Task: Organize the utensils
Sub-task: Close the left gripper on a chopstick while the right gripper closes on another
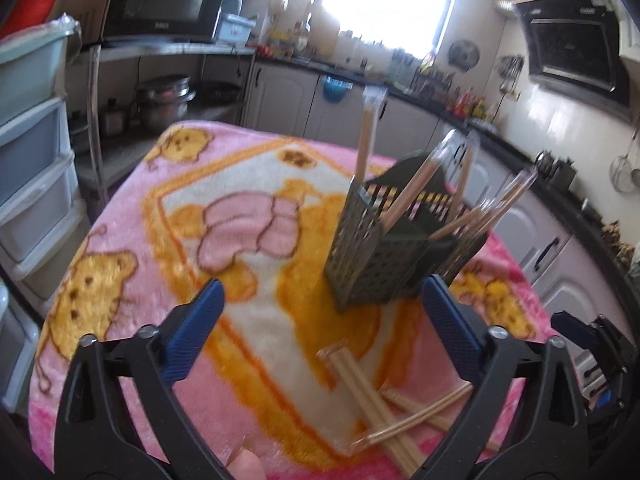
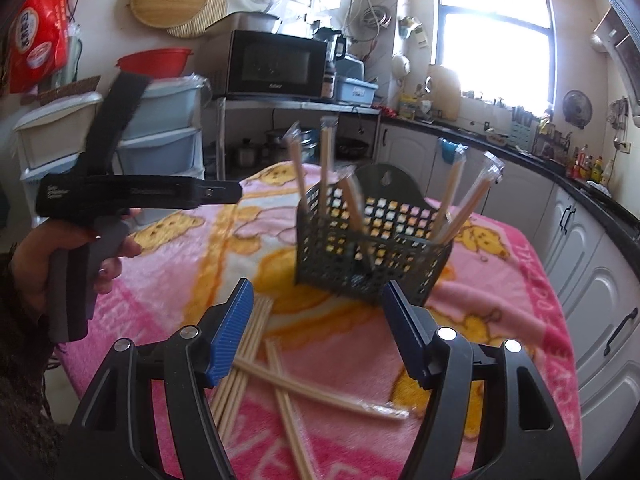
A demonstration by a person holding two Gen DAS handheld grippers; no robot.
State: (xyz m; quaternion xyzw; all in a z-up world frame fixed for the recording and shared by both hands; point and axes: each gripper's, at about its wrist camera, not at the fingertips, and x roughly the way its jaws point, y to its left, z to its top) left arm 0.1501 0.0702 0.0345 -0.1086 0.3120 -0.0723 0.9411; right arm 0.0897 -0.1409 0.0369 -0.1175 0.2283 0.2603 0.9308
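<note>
A dark perforated utensil holder (image 1: 380, 248) (image 2: 372, 248) stands on the pink blanket with several wrapped chopstick pairs (image 1: 412, 184) (image 2: 324, 160) leaning out of it. Loose wooden chopsticks (image 1: 384, 404) (image 2: 280, 376) lie crossed on the blanket in front of it. My left gripper (image 1: 323, 282) hangs open above the loose chopsticks, with nothing between its blue pads. My right gripper (image 2: 317, 285) is also open and empty, over the same pile and short of the holder. In the right wrist view the left gripper (image 2: 236, 192) shows side-on at the left, held by a hand.
The blanket (image 2: 500, 280) covers a small table. White cabinets under a dark counter (image 2: 592, 208) run along the right. Plastic drawers (image 2: 160, 148) and a microwave (image 2: 276, 64) on a rack stand behind on the left. The person's hand and sleeve (image 2: 24, 288) are at the left edge.
</note>
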